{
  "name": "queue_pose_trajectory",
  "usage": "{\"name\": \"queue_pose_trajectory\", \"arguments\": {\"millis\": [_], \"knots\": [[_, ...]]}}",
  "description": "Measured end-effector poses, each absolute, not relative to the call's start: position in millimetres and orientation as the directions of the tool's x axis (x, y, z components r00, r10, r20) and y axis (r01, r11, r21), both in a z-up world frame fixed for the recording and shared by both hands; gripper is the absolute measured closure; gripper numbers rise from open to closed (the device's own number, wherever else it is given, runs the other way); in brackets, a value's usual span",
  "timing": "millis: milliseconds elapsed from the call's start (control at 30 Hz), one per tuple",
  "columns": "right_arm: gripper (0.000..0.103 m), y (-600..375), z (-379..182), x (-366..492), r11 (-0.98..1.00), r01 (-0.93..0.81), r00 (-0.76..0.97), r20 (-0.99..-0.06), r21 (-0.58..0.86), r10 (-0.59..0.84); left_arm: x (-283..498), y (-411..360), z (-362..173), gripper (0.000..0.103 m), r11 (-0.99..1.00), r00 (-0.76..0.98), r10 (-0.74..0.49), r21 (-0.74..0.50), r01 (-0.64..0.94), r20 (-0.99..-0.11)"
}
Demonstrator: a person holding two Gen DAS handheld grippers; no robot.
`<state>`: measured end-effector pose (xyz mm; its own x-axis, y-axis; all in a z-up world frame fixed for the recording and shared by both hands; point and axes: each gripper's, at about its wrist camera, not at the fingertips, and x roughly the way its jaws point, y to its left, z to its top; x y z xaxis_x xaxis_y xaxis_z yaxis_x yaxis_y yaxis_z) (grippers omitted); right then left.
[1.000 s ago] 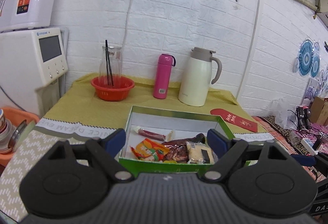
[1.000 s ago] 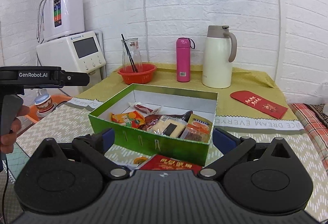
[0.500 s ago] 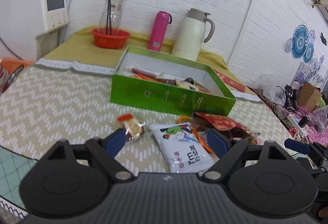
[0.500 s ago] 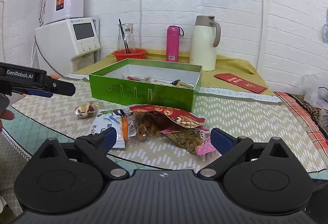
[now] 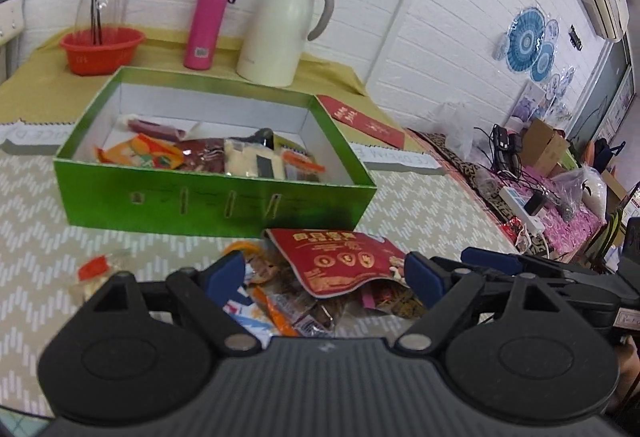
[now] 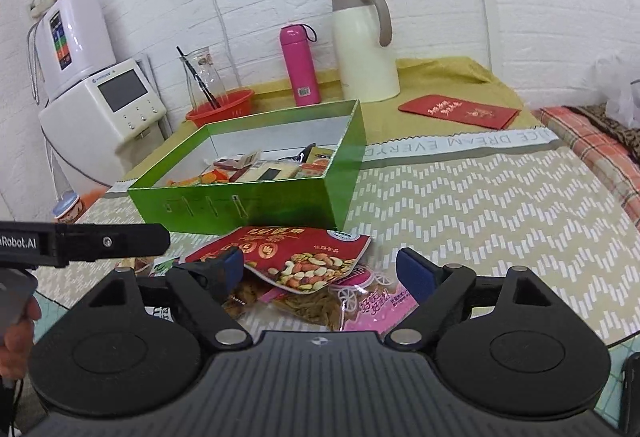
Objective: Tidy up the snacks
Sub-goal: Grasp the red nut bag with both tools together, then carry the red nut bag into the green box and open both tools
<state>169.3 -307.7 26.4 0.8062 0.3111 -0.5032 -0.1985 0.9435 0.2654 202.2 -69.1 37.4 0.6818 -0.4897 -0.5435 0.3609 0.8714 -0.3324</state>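
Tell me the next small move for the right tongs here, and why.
Probably ease the right tongs down and close on the red nut packet. Both tongs are open and empty, the packet lies topmost on the loose pile between the right fingers, and the green box just behind has room.

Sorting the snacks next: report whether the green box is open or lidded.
Open. The green box has no lid on it; its white inner walls and the snack packets lying inside show from above in both wrist views.
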Motion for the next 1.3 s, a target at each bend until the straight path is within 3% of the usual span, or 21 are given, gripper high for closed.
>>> {"name": "queue_pose_trajectory", "arguments": {"millis": [300,400,433,467,667,800,867,1033,1300], "knots": [[0.000,-329,0,222,0.874,-0.140,0.719,-0.559,0.465,0.412,263,-85,10,0.017,0.869,0.570,-0.494,-0.380,0.316,-0.656],[0.021,-323,-3,222,0.863,-0.169,0.706,-0.552,0.476,0.443,264,-89,9,0.020,0.863,0.571,-0.506,-0.377,0.337,-0.647],[0.029,-319,-1,220,0.868,-0.179,0.706,-0.554,0.463,0.441,263,-91,9,0.032,0.859,0.566,-0.513,-0.375,0.349,-0.646],[0.034,-315,1,218,0.878,-0.187,0.707,-0.560,0.441,0.432,264,-94,9,0.038,0.851,0.549,-0.524,-0.380,0.363,-0.651],[0.056,-302,13,200,0.926,-0.222,0.744,-0.561,0.306,0.364,252,-92,16,0.046,0.852,0.574,-0.523,-0.367,0.373,-0.631],[0.072,-299,18,190,0.936,-0.226,0.766,-0.545,0.270,0.342,240,-86,24,0.065,0.853,0.595,-0.522,-0.360,0.377,-0.611],[0.078,-296,22,184,0.941,-0.224,0.779,-0.533,0.255,0.330,232,-83,29,0.067,0.851,0.607,-0.525,-0.359,0.384,-0.597],[0.085,-286,37,166,0.950,-0.240,0.820,-0.483,0.197,0.307,212,-75,47,0.069,0.843,0.637,-0.537,-0.355,0.403,-0.552],[0.085,-279,69,155,0.948,-0.267,0.864,-0.392,0.174,0.315,192,-65,86,0.069,0.833,0.701,-0.552,-0.344,0.434,-0.451]]}}
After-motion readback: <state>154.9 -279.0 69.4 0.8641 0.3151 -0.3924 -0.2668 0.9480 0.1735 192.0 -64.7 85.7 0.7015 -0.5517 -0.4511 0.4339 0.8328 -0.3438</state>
